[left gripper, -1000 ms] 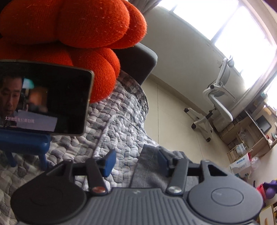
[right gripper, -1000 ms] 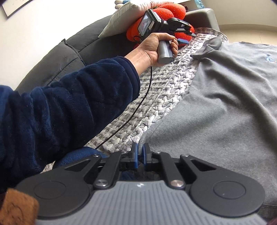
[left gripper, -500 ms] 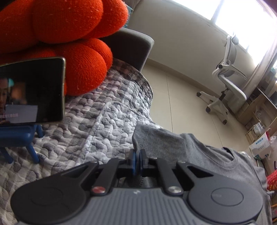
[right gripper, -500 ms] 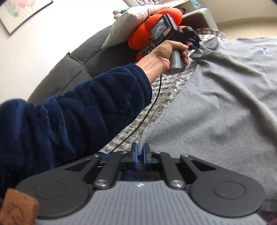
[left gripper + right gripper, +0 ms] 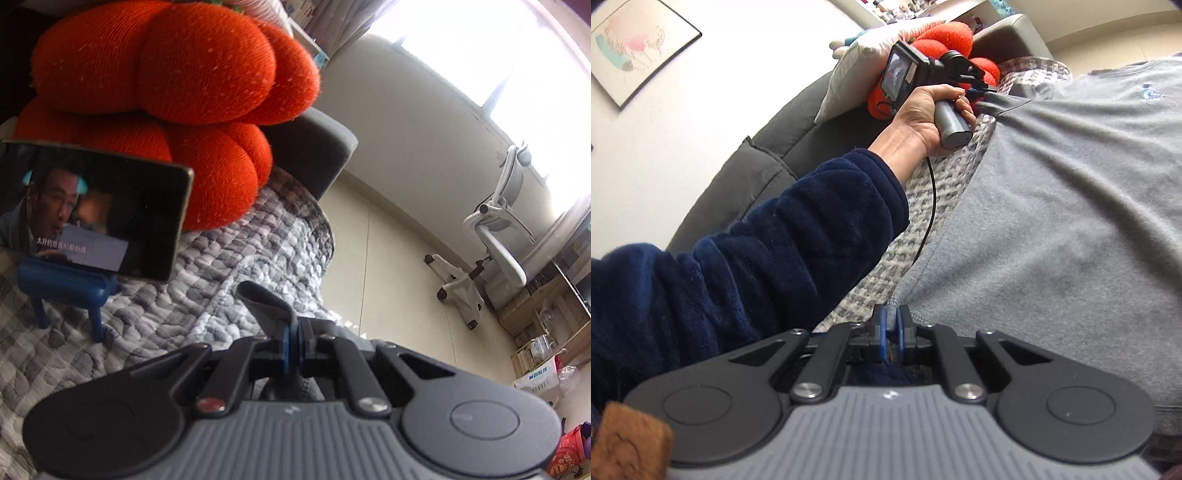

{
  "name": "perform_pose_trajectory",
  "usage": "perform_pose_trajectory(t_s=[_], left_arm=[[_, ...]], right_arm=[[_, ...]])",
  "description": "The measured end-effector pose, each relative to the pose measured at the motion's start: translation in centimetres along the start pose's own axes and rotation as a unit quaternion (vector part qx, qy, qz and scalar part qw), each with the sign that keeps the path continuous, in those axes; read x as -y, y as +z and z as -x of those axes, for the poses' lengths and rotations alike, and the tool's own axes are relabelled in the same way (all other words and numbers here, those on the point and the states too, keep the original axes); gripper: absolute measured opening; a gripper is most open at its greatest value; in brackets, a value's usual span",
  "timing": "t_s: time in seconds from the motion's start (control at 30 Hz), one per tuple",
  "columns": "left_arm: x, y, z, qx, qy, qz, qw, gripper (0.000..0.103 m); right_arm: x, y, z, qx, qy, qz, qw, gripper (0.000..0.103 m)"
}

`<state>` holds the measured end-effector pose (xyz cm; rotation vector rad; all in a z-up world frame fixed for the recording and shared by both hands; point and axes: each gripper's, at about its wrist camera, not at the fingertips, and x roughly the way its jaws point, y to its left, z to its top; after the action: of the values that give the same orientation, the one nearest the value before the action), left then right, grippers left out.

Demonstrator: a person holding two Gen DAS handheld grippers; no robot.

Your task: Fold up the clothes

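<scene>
Evidently one grey shirt point(image 5: 1071, 206) lies spread on the quilt point(image 5: 229, 280) over the sofa, its body open and showing no fold; its far side runs out of frame. Both hand-held grippers are clamped on it: the left hand-held gripper point(image 5: 291, 343) pinches a sleeve end lifted off the quilt, the right hand-held gripper point(image 5: 891, 325) pinches the hem corner. Judged stage: one side edge gripped, every fold pending. Count: one shirt, two grippers, one orange cushion point(image 5: 177, 92), one phone point(image 5: 92, 210).

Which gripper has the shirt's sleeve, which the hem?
Left gripper pinches the sleeve of the grey shirt; right gripper clamps the bottom hem corner.
</scene>
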<state>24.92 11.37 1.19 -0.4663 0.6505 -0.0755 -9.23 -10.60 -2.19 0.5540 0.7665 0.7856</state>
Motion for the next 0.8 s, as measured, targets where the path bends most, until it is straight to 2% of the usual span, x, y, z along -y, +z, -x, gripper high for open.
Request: perform_pose_trajectory(t_s=[0.17,0.3,0.43,0.6,0.8], left_arm=[[5.1,-0.3,0.0,0.008,-0.024,-0.046,0.9986,0.004],[9.2,-1.5,-1.5,0.001,-0.023,-0.099,0.9948,0.004],[12.0,-3.1,-3.2,-0.006,-0.028,-0.116,0.9928,0.004],[14.4,-5.8,-5.3,-0.013,-0.013,-0.128,0.9916,0.004],[16.5,-7.8,-6.1,-0.005,-0.015,-0.137,0.9904,0.004]], right_arm=[[1.3,-0.3,2.7,0.029,-0.008,-0.035,0.999,0.009],[2.4,-0.9,4.2,0.042,-0.022,-0.065,0.997,0.009],[2.9,-2.0,5.8,0.054,-0.057,-0.072,0.994,0.009],[3.9,-2.4,6.7,0.055,-0.121,-0.078,0.988,0.009],[5.7,-3.1,6.7,0.033,-0.148,-0.11,0.982,0.009]])
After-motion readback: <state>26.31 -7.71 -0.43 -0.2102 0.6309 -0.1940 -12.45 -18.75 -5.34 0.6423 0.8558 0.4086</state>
